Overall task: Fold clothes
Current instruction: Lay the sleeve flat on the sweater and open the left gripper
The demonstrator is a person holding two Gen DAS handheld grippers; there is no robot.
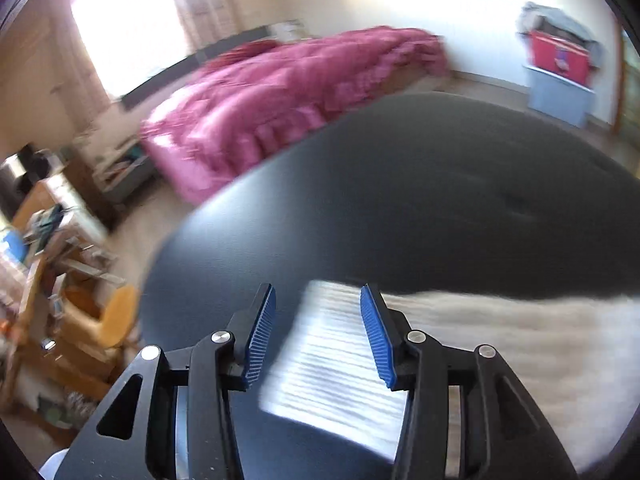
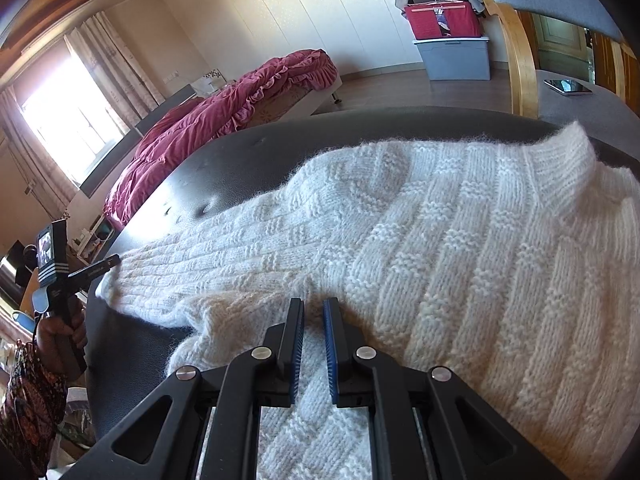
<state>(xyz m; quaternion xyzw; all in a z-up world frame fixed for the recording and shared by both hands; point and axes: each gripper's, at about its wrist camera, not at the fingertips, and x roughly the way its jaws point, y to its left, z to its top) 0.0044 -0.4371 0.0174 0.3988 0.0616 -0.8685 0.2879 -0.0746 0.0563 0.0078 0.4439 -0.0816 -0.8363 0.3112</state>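
White wool sweater (image 2: 420, 248) lies spread on the dark round table (image 2: 224, 160). Right claw (image 2: 313, 312) is nearly closed above it, holding nothing. Left claw (image 1: 318, 304) is wide open over the cuff. Behind, a pink bed (image 2: 224, 120) sits by a bright window (image 2: 68, 116).

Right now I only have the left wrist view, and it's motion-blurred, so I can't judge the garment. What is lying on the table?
Observer: A white knit sweater spread on the dark table, one sleeve reaching toward your open left claw.
Operator: Where's the right claw?
Observer: The right claw is low over the sweater, jaws almost shut; whether it pinches fabric is unclear.
Operator: Anything else nearby?
Observer: A phone lies on a grey surface at far right.
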